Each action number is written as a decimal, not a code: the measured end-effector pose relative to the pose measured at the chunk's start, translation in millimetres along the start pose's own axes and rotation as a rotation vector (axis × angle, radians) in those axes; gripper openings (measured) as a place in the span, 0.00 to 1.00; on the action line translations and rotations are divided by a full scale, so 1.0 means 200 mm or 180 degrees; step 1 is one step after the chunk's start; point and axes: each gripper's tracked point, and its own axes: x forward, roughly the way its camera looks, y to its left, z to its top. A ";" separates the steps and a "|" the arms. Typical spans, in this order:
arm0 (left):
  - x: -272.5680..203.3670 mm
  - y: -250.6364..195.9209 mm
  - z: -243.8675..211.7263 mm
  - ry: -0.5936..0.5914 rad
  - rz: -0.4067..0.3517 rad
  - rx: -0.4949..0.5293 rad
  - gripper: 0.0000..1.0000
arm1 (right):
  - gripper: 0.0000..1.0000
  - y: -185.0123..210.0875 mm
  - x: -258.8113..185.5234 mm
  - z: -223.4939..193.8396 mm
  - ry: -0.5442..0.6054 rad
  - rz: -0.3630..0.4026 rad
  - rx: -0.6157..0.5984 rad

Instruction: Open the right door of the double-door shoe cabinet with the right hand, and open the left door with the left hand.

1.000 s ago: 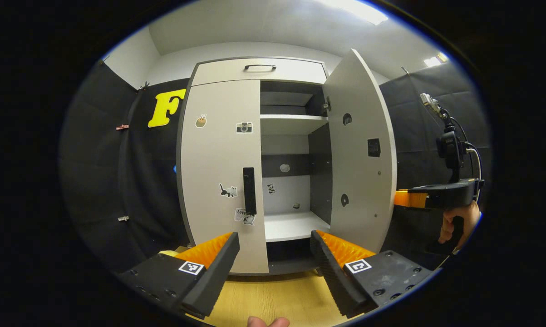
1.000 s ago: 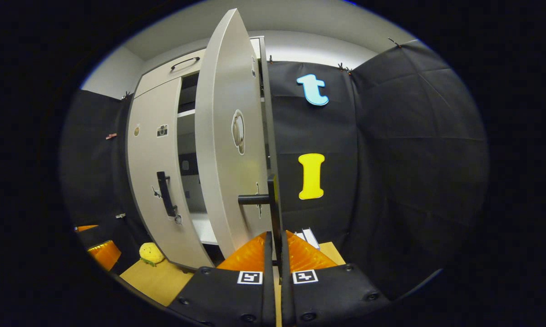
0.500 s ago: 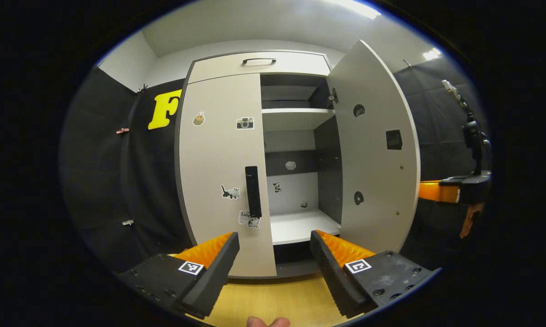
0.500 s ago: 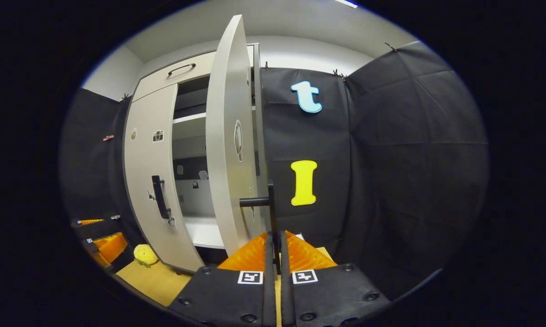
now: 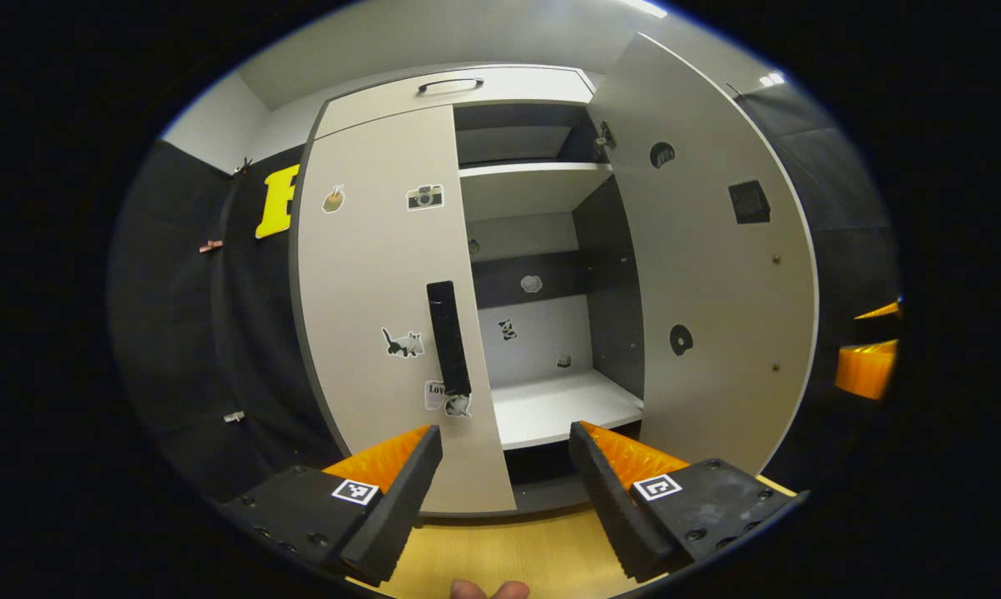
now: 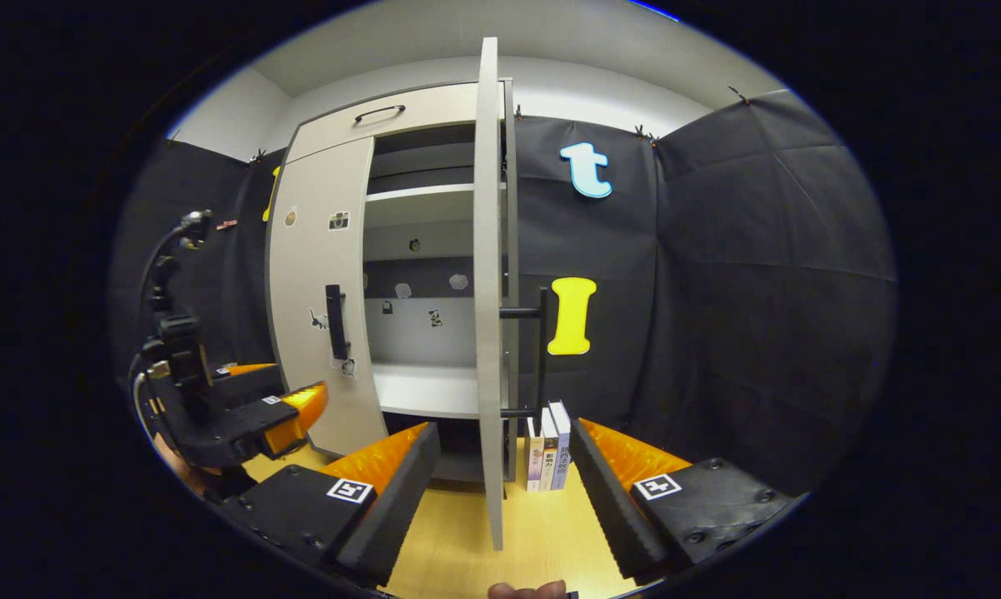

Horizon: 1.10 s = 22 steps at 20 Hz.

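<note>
The pale shoe cabinet point(image 5: 467, 83) has its left door point(image 5: 367, 274) shut, with several stickers and a black vertical handle point(image 5: 448, 337). Its right door point(image 5: 716, 274) hangs wide, baring white shelves point(image 5: 562, 408). My left gripper point(image 5: 504, 491) is open, a short way in front of the left door's handle. In the right gripper view the right door point(image 6: 489, 291) is edge-on, its bar handle point(image 6: 540, 349) behind it. My right gripper point(image 6: 504, 491) is open, its fingers apart on either side of the door's edge without touching. The left gripper point(image 6: 288, 387) shows low at the left.
Three books point(image 6: 547, 445) stand on the yellow wooden floor point(image 6: 458, 541) beside the cabinet, behind the open door. Black cloth walls close in on both sides. The right gripper point(image 5: 870, 341) shows at the far right edge of the left gripper view.
My right gripper has opened and let go of the right door's handle, and that door has swung wider. The left gripper has come closer to the left door.
</note>
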 end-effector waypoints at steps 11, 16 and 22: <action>0.38 0.22 0.09 -0.0182 0.0195 -0.0127 0.96 | 0.96 0.14 -0.10 0.13 -0.0434 0.0007 0.0079; 0.59 0.29 0.10 -0.0161 0.0315 -0.0166 0.95 | 0.96 0.21 -0.19 0.12 -0.0435 -0.0039 0.0004; 0.74 0.33 0.13 -0.0170 0.0341 -0.0308 0.77 | 0.97 0.13 -0.22 0.12 -0.0414 -0.0213 -0.0026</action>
